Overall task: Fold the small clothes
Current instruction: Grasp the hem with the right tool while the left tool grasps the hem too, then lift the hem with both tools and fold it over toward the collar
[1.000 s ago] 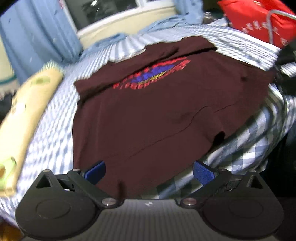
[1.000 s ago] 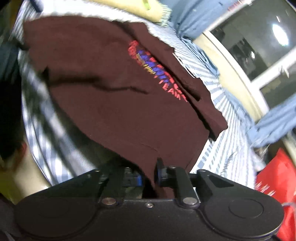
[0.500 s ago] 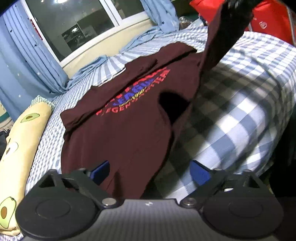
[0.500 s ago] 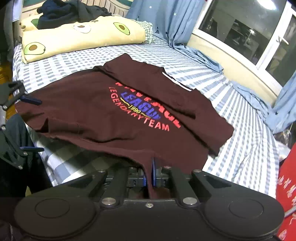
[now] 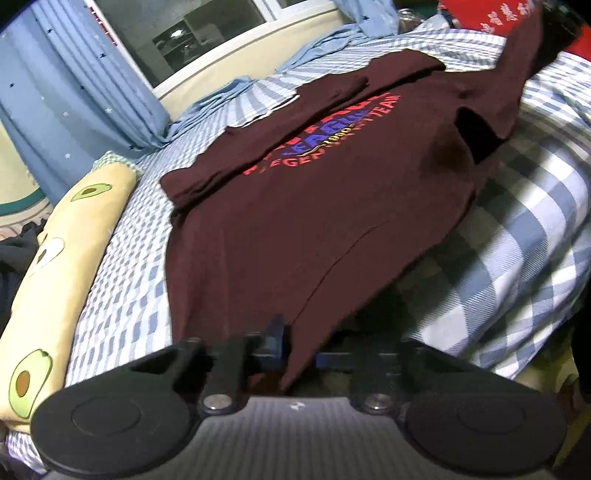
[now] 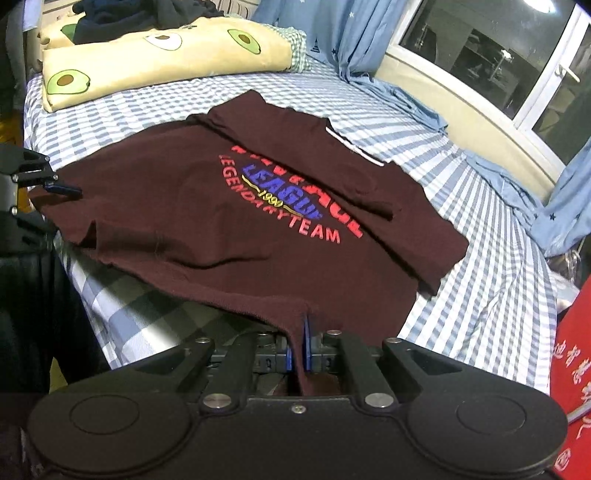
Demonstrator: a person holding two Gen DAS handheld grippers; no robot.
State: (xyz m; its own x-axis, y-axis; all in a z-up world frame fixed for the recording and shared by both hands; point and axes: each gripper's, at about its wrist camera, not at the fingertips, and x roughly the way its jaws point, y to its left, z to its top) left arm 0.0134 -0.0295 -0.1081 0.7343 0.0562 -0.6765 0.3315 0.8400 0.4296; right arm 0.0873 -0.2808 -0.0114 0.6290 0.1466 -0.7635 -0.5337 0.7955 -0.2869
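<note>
While the maroon shirt [image 6: 229, 229] lay print-up across the checked bed [image 6: 491, 295], the right gripper [image 6: 298, 345] pinched its near hem corner tight between blue pads. At the other hem corner, the left gripper [image 5: 295, 349] was closing, cloth between its jaws and seemingly nipped already. An avocado pillow [image 6: 155, 59] lay beyond the shirt near the curtain [image 6: 332, 33].

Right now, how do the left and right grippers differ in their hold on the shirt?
The left gripper is closing on the maroon shirt at its hem corner nearest the avocado pillow; the right gripper is already shut on the opposite hem corner, cloth pulled up between its pads. Both take the bottom hem.
</note>
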